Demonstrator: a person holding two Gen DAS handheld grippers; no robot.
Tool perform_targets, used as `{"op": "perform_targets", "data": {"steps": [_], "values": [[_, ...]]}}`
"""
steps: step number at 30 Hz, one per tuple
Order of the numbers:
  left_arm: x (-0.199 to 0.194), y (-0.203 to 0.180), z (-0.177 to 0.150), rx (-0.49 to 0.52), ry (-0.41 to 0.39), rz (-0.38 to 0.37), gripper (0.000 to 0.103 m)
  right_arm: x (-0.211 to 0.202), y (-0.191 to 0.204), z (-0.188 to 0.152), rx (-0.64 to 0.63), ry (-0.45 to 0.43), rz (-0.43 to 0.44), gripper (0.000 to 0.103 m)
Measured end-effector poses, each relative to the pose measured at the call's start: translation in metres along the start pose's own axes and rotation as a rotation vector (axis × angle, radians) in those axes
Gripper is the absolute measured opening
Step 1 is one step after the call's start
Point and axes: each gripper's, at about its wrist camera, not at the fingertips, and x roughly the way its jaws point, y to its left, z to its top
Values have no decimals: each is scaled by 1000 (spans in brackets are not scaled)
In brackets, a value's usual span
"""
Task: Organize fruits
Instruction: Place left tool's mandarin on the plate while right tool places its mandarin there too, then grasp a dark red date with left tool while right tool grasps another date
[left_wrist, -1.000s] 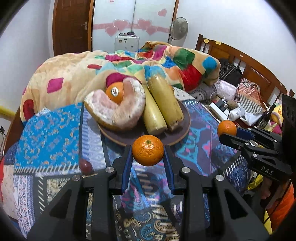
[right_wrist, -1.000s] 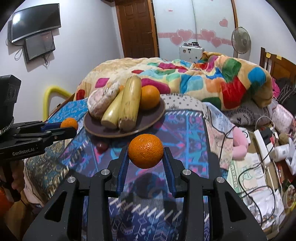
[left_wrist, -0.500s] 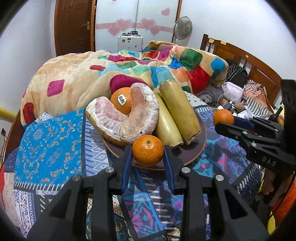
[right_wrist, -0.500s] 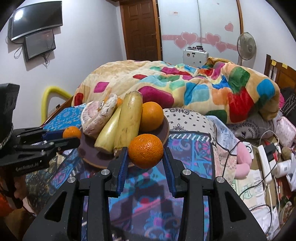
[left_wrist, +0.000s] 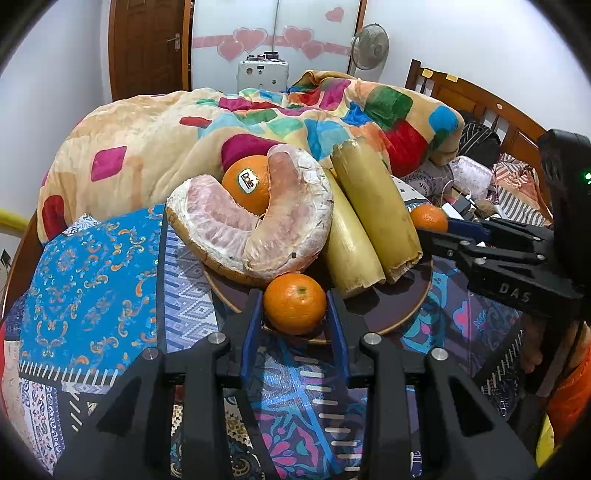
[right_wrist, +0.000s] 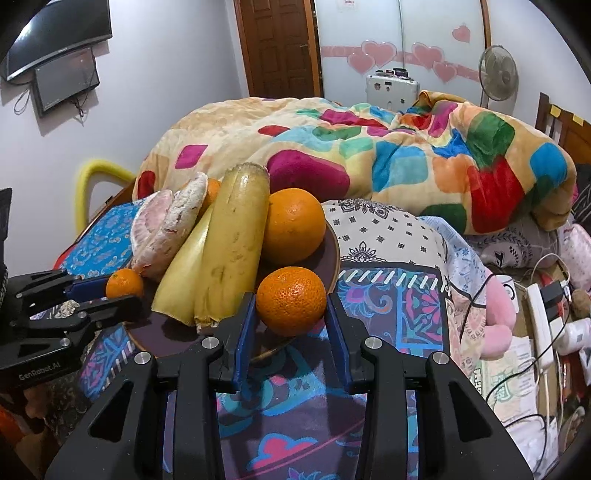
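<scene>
Each gripper pinches a small orange, the left gripper (left_wrist: 294, 310) over the plate (left_wrist: 402, 310) near rim, the right gripper (right_wrist: 291, 306) probably just above its right edge.

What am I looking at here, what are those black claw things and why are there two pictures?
Those are two hand-held grippers, each carrying a wide-angle camera that looks along its fingers, so there is one picture per hand. The left gripper holds a small orange; the same tool shows at the left edge of the other view. The right gripper holds another small orange. Both are at the near rim of a brown plate on a patterned cloth. The plate carries peeled pomelo pieces, two yellowish stalks and a larger stickered orange.
</scene>
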Motion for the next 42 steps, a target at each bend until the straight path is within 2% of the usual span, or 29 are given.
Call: {"op": "perform_targets", "data": {"steps": [5,16,29,35,42], "values": [[-3,0,1,-4,-5,-2,47,3,3,0,-15,8,-20,34],[-24,0,-2,-6,-25,15,47,-16,7,1,-28,-25,-41,45],[-87,15,-11,-23,-99,68,55,-64,37,-8,-44,-98,1,45],[-93,27,-25,-27,-78,96,58,-60,52,-25,-69,-71,17,45],[-87,45,-40,-29,-27,117,58,-32,63,-45,-97,21,35,45]]}}
